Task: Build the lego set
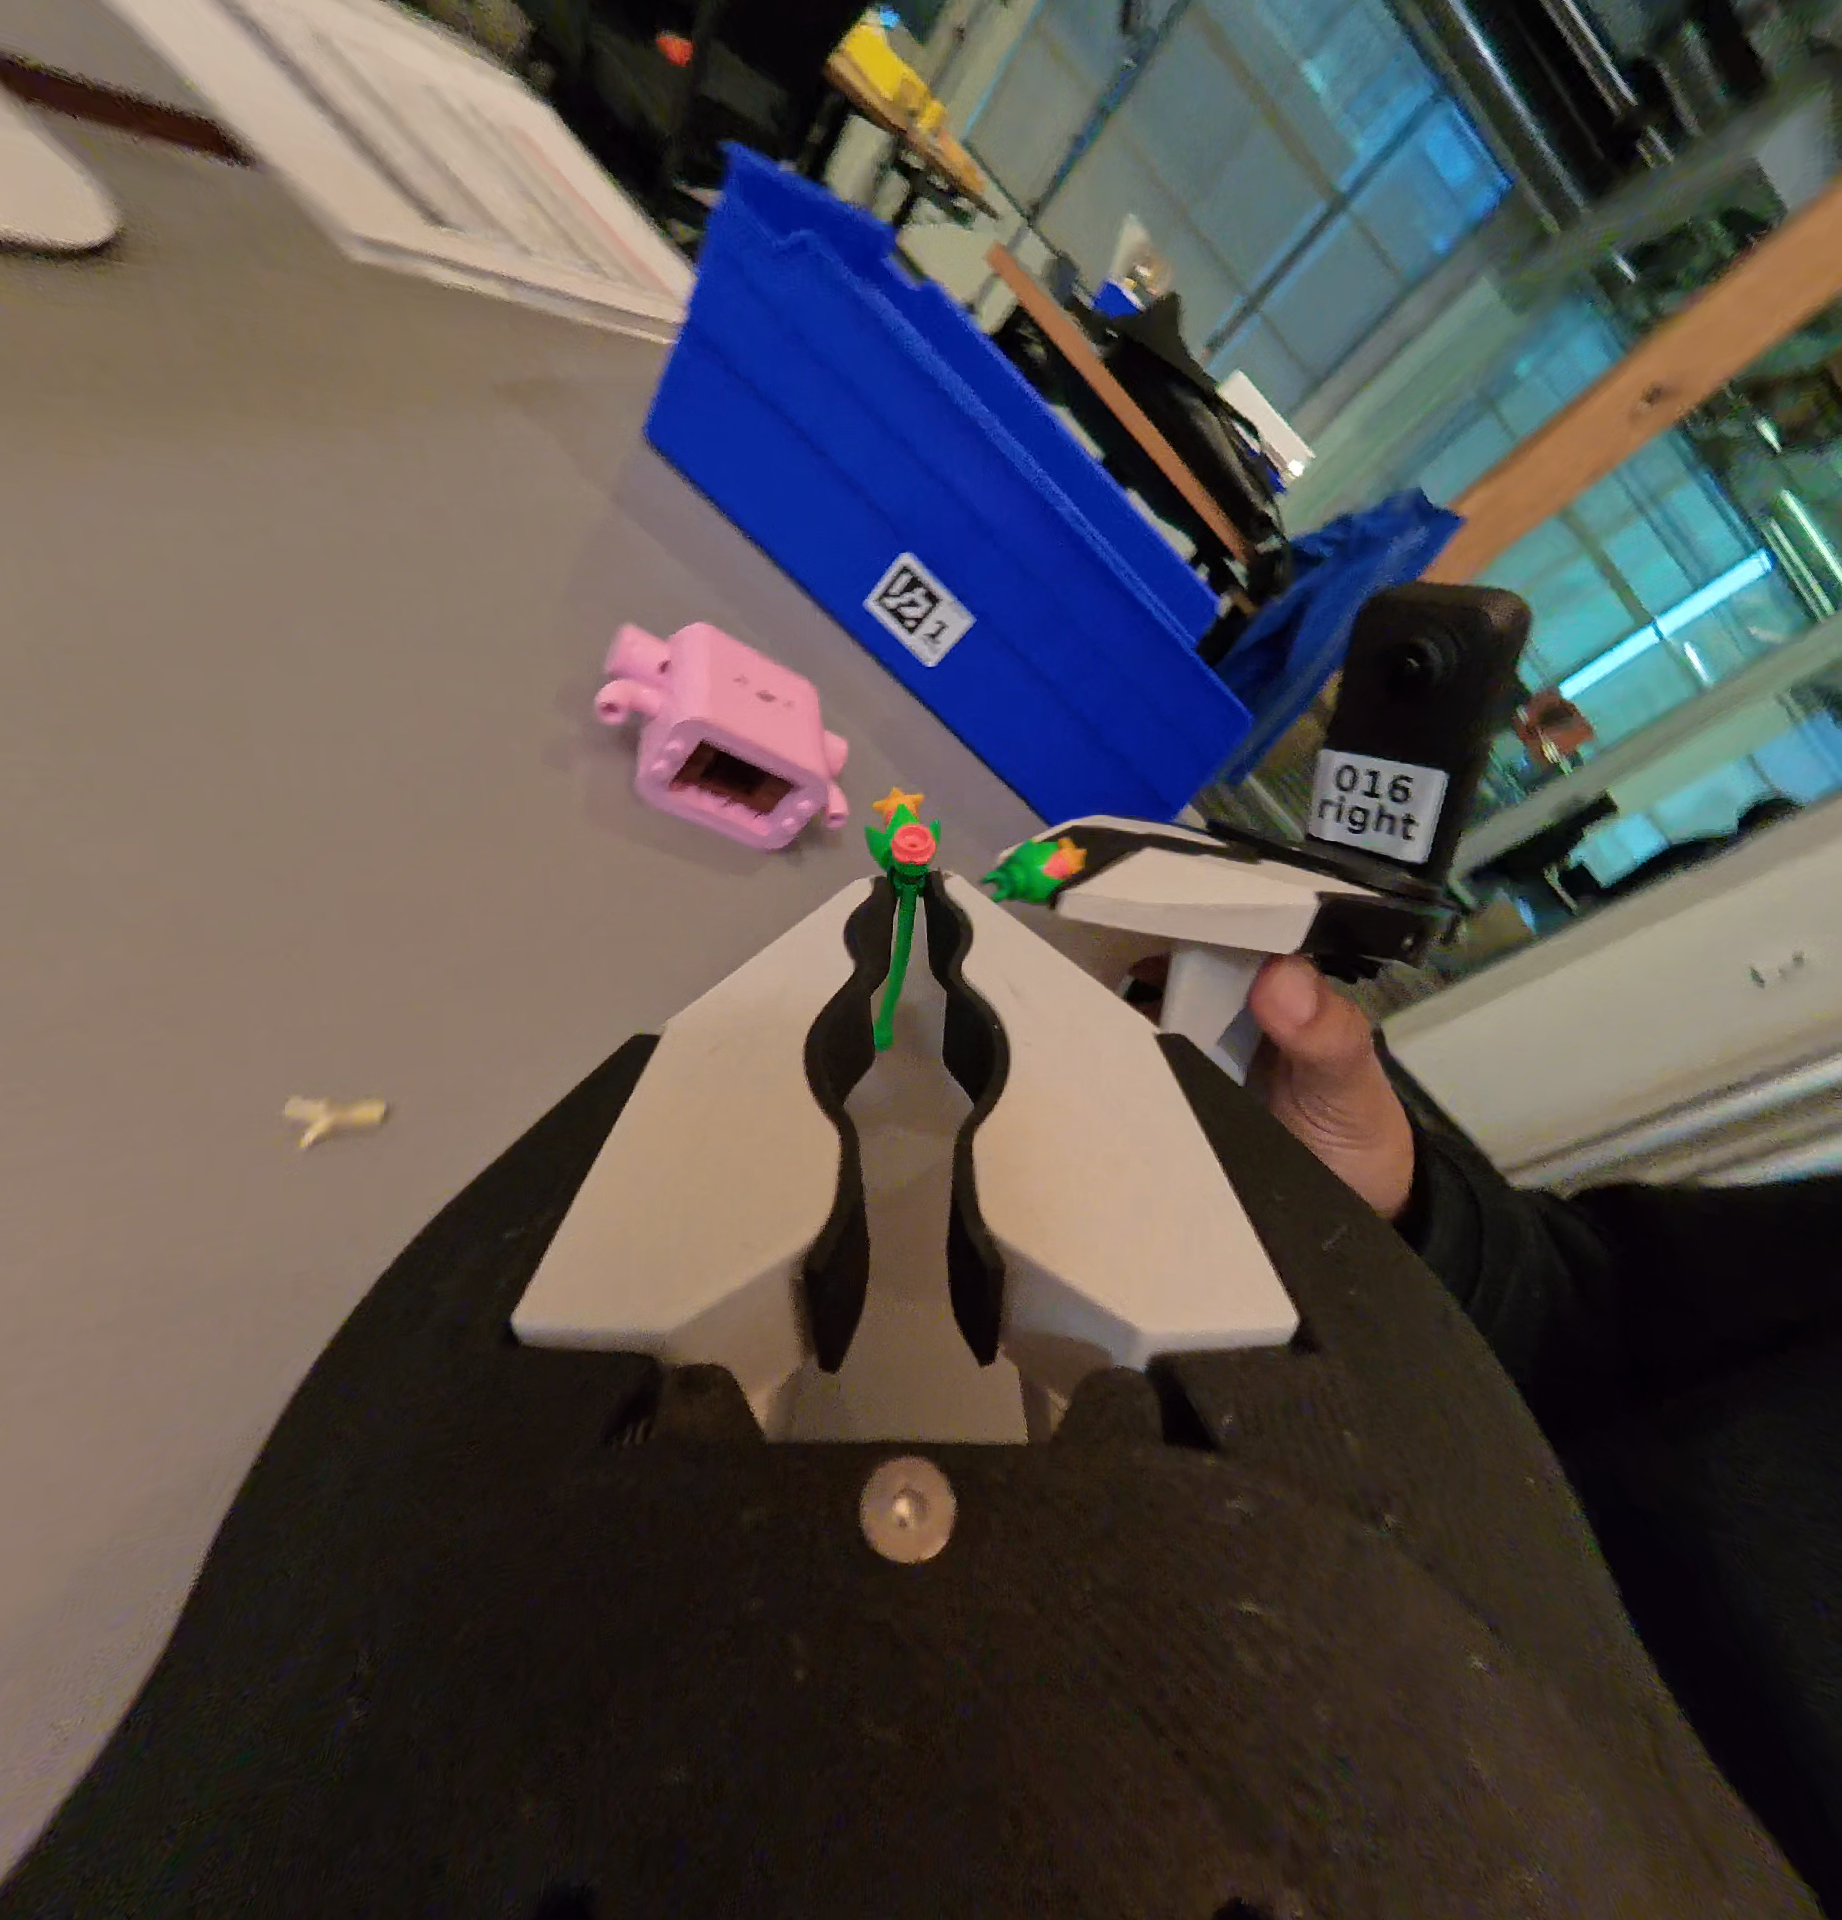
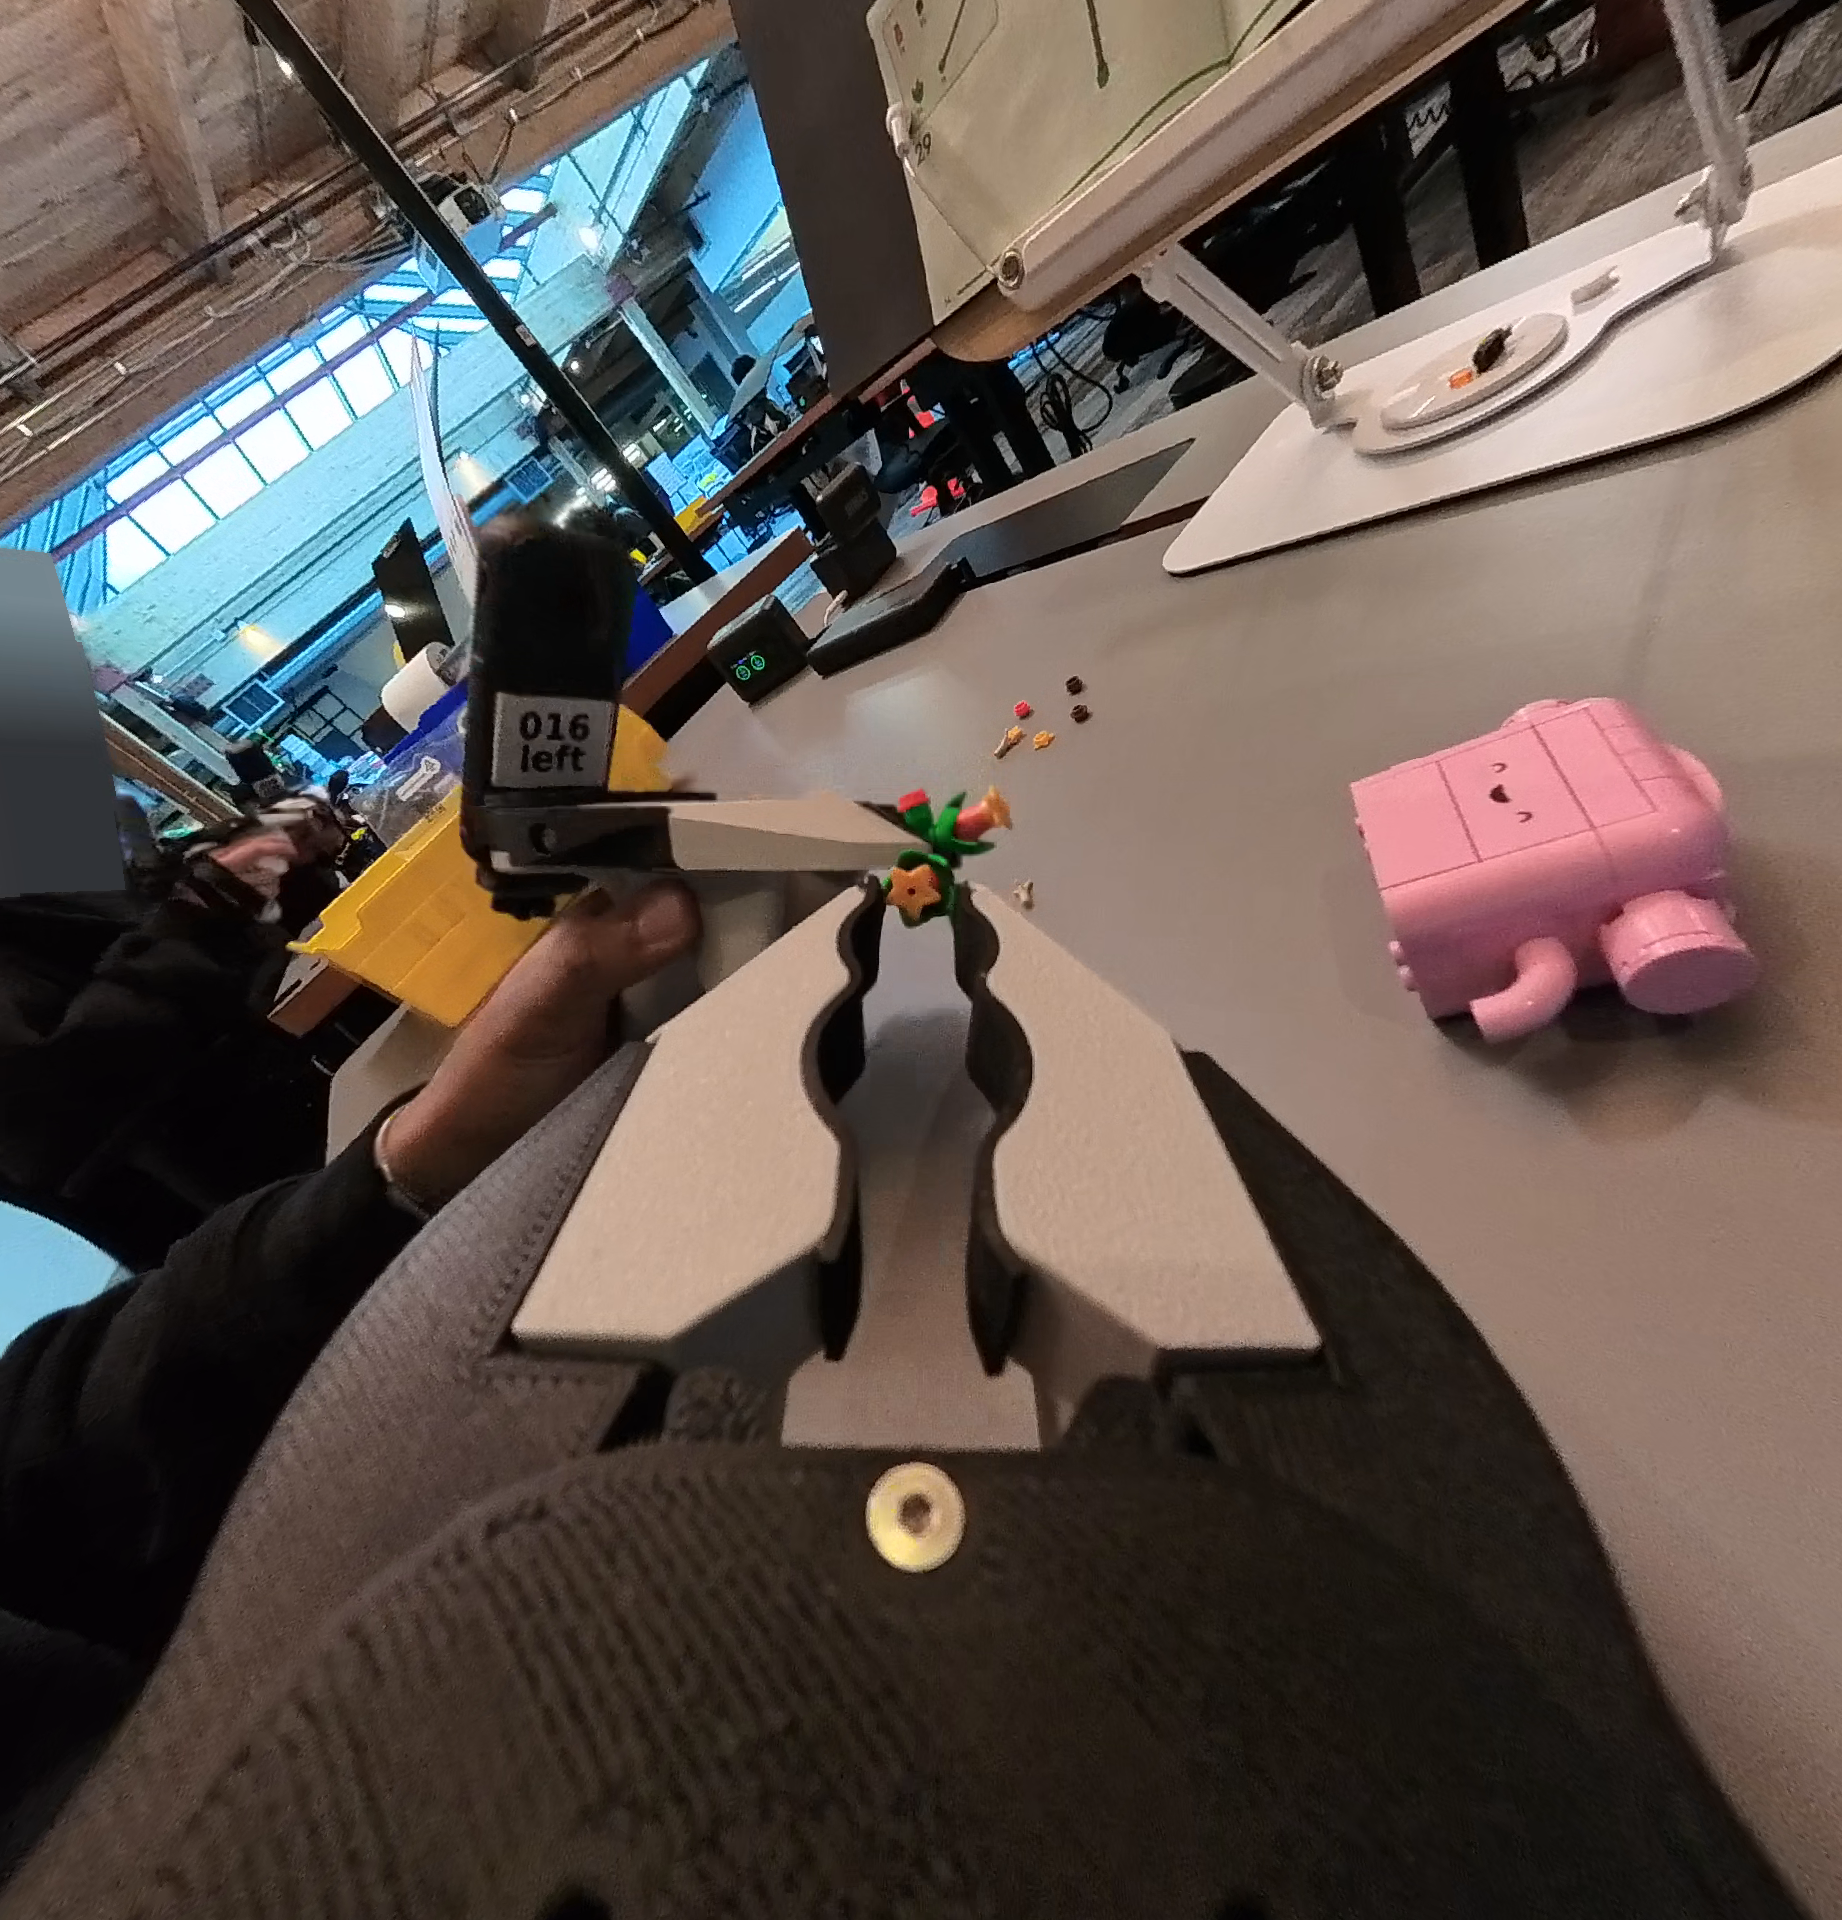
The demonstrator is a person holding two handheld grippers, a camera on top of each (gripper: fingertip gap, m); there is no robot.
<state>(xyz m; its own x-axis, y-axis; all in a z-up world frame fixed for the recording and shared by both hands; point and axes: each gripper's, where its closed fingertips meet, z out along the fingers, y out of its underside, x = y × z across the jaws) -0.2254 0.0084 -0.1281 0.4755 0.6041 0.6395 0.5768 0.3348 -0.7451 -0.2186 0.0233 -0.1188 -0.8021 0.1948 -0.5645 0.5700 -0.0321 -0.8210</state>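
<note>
A green flower stem (image 1: 896, 961) topped with a pink bloom and a small orange star is pinched at the tips of the left gripper (image 1: 904, 883), its fingers (image 1: 751, 1049) closed on the stalk, which runs back down the gap between them. Just beside it, the right gripper (image 2: 915, 896) holds a second flower piece (image 2: 919, 894), green leaves with an orange star, its fingers closed on that piece at the very tips. The two pieces are held above the grey counter (image 1: 273, 727), close together (whether they touch is hard to tell). In the right wrist view the left gripper comes in from the left, a hand (image 2: 543, 997) in a dark sleeve beneath it. On the counter beyond lies a pink block-shaped lego model (image 1: 725, 732), on its side. A few tiny loose pieces (image 2: 1042, 722) are scattered farther off, and a cream-coloured piece (image 1: 333, 1118) lies alone. A blue bin (image 1: 896, 488) stands behind the pink model, and a white stand base (image 2: 1519, 416) rests at the counter's far side.
</note>
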